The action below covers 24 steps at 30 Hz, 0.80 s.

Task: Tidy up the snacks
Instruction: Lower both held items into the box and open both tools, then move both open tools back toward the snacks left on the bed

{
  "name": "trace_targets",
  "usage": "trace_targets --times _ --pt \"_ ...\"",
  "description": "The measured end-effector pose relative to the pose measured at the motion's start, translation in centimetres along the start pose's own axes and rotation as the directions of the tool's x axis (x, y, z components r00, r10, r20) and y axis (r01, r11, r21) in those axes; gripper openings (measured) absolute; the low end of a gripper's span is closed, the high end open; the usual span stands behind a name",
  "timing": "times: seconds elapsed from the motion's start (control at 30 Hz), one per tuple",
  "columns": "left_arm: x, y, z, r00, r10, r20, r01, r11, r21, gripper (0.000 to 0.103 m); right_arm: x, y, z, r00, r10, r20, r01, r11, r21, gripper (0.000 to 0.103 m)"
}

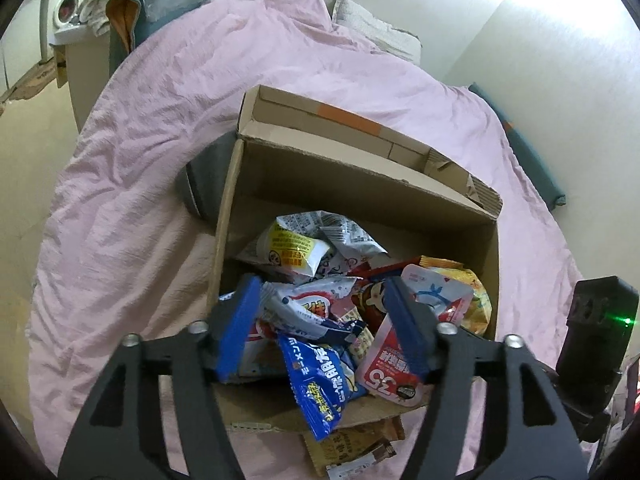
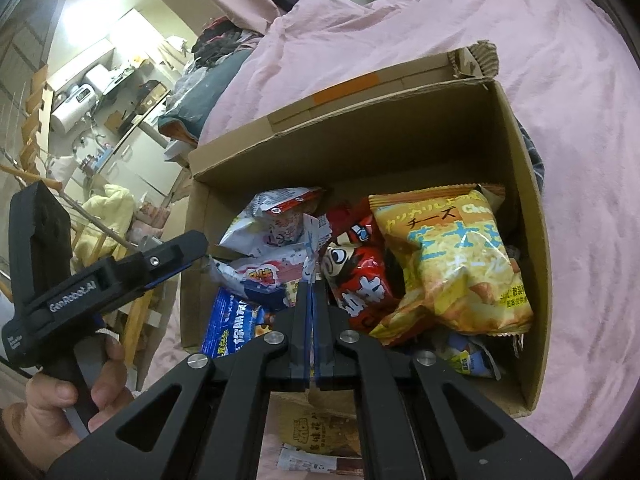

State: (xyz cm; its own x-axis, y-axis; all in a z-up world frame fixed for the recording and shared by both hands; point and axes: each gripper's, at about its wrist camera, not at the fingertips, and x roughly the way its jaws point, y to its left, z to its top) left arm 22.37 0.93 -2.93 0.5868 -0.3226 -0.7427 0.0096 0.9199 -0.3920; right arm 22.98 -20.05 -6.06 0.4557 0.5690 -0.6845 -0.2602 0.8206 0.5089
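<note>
Cardboard box point(image 1: 400, 204) on the pink bed point(image 1: 160, 160), snack packets heaped inside; left gripper point(image 1: 324, 320) jaws held apart over the blue packet point(image 1: 320, 384) on the near rim, nothing gripped; right gripper point(image 2: 311, 332) jaws closed, empty; step judged: packet dropped in; next, the brown packet point(image 2: 316, 436) lying outside near the box is to be fetched.

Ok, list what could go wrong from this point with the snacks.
1. The blue packet hangs over the cardboard box's near edge; a nudge from the open left gripper could tip it out.
2. A brown packet lies outside on the pink sheet, easily missed.
</note>
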Motion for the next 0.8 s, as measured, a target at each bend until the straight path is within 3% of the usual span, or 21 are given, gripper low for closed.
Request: trace_targets --times 0.1,0.27,0.8 --pt "-0.3 -0.2 0.1 0.999 0.039 0.017 -0.039 0.999 0.026 0.072 0.7 0.5 -0.3 1.0 -0.002 -0.03 0.002 1.0 -0.024 0.004" --pt "-0.4 -0.3 0.1 0.995 0.095 0.039 -0.097 0.994 0.05 0.073 0.2 1.3 -0.4 1.0 -0.018 -0.003 0.018 0.997 -0.072 0.005" --pt "-1.6 -0.8 -1.0 0.993 0.103 0.056 -0.107 0.991 0.075 0.073 -3.0 1.0 -0.6 0.997 -0.027 0.072 0.03 0.999 -0.041 0.006"
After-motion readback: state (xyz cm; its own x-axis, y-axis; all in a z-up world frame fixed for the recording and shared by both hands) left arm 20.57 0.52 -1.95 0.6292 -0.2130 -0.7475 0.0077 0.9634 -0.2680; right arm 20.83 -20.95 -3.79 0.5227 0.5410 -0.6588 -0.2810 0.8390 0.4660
